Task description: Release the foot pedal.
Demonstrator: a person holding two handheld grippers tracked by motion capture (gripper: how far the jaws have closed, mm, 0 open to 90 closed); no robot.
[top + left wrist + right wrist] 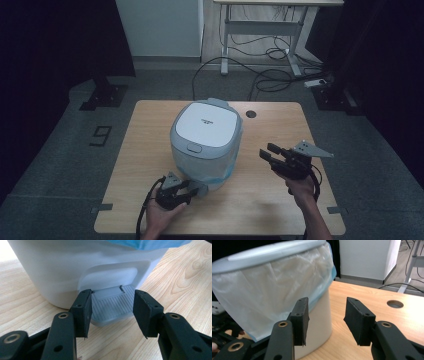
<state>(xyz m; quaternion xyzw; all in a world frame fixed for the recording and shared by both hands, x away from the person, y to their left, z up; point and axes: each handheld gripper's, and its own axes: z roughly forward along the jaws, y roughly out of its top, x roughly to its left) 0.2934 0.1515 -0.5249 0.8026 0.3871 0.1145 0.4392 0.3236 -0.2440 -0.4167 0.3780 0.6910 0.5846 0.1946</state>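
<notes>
A white pedal bin [206, 141] with a plastic liner stands at the centre of the wooden table [270, 200] in the high view; its grey foot pedal [111, 305] lies between the spread jaws of the left gripper [111, 312] at the lower centre of the left gripper view; the right gripper [271, 152], jaws open and empty, hovers at centre right, apart from the bin.

The setting is a lab or test room, not a home. A lone wooden table [150, 200] stands on grey carpet [60, 165] with dark curtains [45, 45] on both sides. Metal stand feet [102, 95] sit on the floor, loose cables [270, 65] run beneath a height-adjustable desk [260, 30], and a number marker [101, 135] is stuck to the carpet.
</notes>
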